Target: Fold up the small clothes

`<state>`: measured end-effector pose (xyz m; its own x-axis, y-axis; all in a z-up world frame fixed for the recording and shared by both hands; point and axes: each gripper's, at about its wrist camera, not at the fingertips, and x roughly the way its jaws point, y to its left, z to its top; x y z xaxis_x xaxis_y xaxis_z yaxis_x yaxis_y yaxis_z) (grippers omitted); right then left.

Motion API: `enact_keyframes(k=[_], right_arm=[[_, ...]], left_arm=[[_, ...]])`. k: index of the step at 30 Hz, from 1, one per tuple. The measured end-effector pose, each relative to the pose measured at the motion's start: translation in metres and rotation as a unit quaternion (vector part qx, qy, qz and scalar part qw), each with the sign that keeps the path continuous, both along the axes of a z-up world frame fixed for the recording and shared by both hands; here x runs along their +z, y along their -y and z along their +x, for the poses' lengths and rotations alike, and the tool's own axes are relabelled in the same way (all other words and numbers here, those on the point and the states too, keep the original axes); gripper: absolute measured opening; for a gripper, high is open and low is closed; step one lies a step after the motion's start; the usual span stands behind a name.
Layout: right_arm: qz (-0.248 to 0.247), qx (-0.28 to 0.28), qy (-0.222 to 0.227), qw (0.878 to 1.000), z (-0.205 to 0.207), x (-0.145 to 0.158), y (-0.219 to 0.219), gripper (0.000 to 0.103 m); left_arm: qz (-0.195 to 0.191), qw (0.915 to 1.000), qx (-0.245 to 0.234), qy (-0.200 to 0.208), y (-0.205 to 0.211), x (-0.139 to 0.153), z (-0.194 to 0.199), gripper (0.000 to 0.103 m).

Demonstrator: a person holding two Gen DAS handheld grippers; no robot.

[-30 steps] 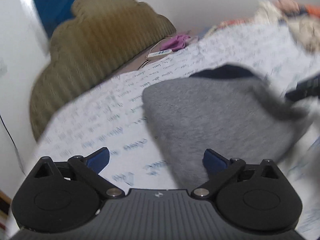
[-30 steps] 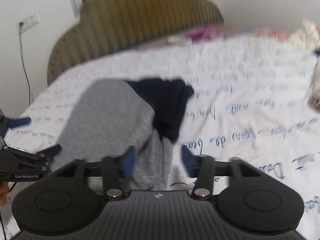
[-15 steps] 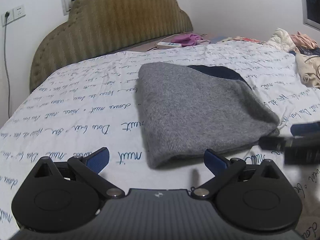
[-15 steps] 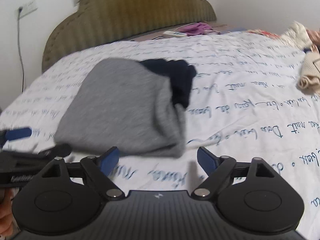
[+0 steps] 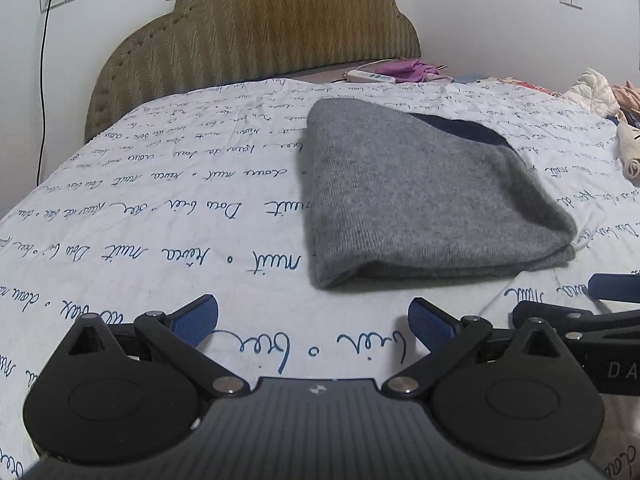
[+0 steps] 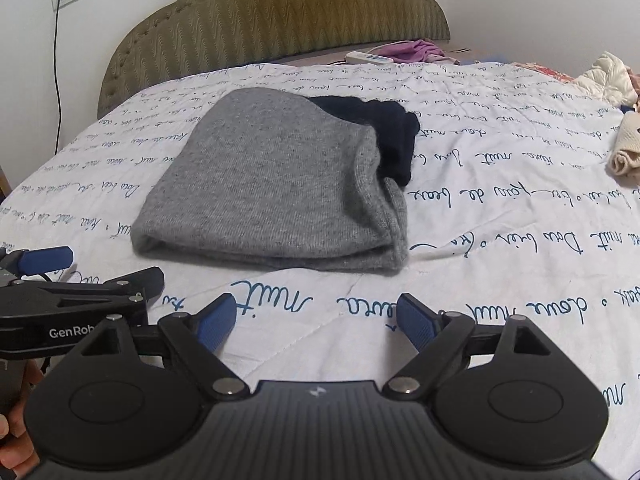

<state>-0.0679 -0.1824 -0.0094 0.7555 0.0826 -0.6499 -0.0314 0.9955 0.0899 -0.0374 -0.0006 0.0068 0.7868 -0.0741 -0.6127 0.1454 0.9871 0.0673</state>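
Grey folded knit point(image 6: 272, 184) mid-bed on script-print sheet point(image 5: 160, 216), navy garment point(image 6: 384, 128) poking out behind, loose clothes point(image 6: 624, 148) far right, my left gripper point(image 5: 312, 324) and right gripper point(image 6: 316, 320) both spread wide, right just opened, nothing between, angled down just short of it.

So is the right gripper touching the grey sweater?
Apart. In the right wrist view, the open right gripper has bare sheet between it and the grey sweater.

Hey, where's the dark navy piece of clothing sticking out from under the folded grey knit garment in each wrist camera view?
Left wrist view: dark navy piece, upper right of centre, a thin sliver behind the folded grey knit garment.
Right wrist view: navy piece, just right of centre, bunched at the grey garment's far right corner.
Shared landmark: olive scalloped headboard behind.
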Motion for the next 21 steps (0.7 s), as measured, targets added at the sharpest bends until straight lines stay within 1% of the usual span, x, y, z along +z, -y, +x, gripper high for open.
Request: enact_keyframes(k=[12,21], right_arm=[[-0.016,-0.001,0.0,1.0,-0.0058,-0.0027,-0.0023,0.088],[-0.017,0.002,0.0,1.0,-0.0084,-0.0009,-0.004,0.088]], left_arm=[[-0.038,0.9987,0.013,-0.03,-0.0101,-0.0086,-0.0001,0.103],[-0.034,0.9984,0.015,-0.042,-0.0077,-0.0083,-0.0001,0.103]])
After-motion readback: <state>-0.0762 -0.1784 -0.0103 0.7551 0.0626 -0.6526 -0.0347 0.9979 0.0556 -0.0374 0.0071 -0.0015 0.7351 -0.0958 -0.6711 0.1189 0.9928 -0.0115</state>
